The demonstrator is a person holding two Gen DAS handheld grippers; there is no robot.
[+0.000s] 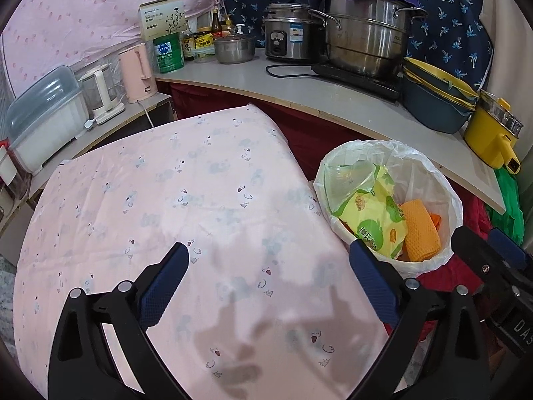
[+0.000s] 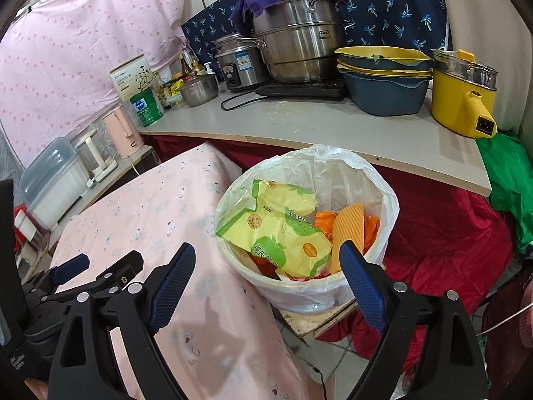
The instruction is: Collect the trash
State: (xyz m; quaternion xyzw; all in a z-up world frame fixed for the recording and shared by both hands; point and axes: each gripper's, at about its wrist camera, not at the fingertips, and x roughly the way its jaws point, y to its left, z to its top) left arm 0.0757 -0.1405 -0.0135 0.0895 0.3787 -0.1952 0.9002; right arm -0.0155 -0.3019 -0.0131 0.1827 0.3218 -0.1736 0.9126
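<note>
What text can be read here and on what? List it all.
"ASD": big steel pot.
"520" then an unclear letter: yellow bag in the bin.
"DAS", cut off: right gripper's body.
Bag's large green characters, box, green can, cooker label: too blurred or small.

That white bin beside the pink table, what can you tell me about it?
The trash bin is a round white pail lined with a thin, crinkled, see-through plastic bag folded over its rim. It stands upright on a low board, beside the pink-clothed table and in front of the grey counter. It is nearly full: a yellow-green snack wrapper lies on top, an orange waffle cloth beside it. Neither open gripper touches it.
</note>
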